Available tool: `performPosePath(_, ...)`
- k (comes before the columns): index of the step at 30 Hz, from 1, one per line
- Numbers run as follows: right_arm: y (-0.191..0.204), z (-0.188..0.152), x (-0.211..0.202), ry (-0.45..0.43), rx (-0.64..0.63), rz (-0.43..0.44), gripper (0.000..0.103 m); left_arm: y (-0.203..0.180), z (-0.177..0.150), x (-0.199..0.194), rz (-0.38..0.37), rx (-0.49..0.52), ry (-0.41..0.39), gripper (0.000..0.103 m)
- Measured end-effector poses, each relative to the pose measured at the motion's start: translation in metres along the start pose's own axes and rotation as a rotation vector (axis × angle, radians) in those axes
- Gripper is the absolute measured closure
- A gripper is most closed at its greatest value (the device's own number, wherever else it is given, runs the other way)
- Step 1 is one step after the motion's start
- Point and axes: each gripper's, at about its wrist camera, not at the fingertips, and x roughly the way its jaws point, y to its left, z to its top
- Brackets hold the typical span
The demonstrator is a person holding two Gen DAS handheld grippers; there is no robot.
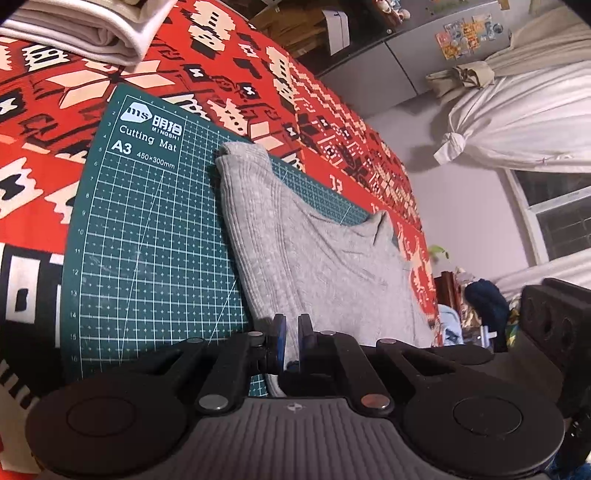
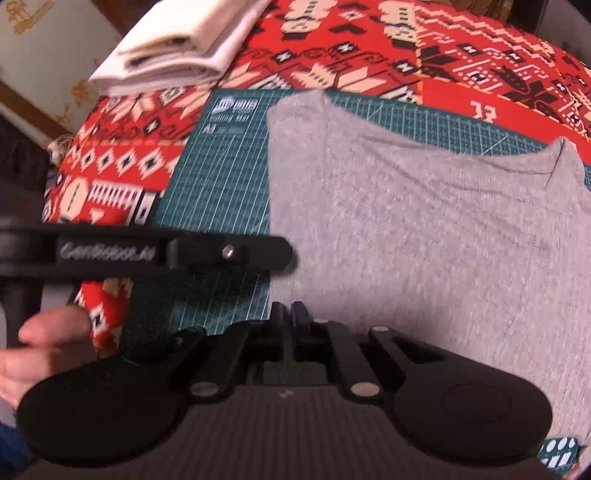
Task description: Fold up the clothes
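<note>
A grey garment point(image 1: 314, 251) lies flat on a green cutting mat point(image 1: 147, 240) over a red patterned blanket. My left gripper point(image 1: 291, 332) is shut on the garment's near edge, with grey fabric pinched between its fingers. In the right wrist view the grey garment point(image 2: 424, 229) covers most of the mat point(image 2: 221, 177). There the left gripper point(image 2: 290, 254) reaches in from the left to the garment's left edge. My right gripper point(image 2: 290, 314) hovers over the garment's near left part with its fingers together. I see no fabric between them, and the view is blurred.
A stack of folded white cloth point(image 1: 92, 33) point(image 2: 177, 48) rests on the blanket point(image 1: 258, 74) beyond the mat's far left corner. A hand point(image 2: 48, 343) holds the left tool at the lower left. A tied white curtain point(image 1: 517, 122) and a window point(image 1: 554, 218) stand beyond the bed.
</note>
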Motion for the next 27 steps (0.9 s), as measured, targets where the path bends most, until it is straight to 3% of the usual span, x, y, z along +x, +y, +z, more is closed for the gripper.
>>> performPosePath(3,0.002,-0.005,-0.009,0.014,-0.035,-0.008,0.099,0.001,0.0,0.001,0.0,-0.006,0.005,0.098)
performPosePath(9,-0.022,0.004,-0.025,-0.064,0.03,-0.028,0.098,-0.002,0.003,0.001,-0.027,0.005,-0.019,0.098)
performPosePath(12,-0.031,-0.002,-0.016,-0.018,0.035,-0.056,0.099,-0.004,0.003,0.006,-0.015,0.015,-0.013,0.098)
performPosePath(20,-0.036,-0.027,-0.026,-0.01,0.001,-0.041,0.098,-0.008,0.01,0.006,-0.029,0.034,-0.055,0.098)
performPosePath(27,-0.032,0.023,-0.027,-0.12,0.032,-0.03,0.098,0.014,0.031,-0.012,-0.046,-0.04,-0.191,0.098)
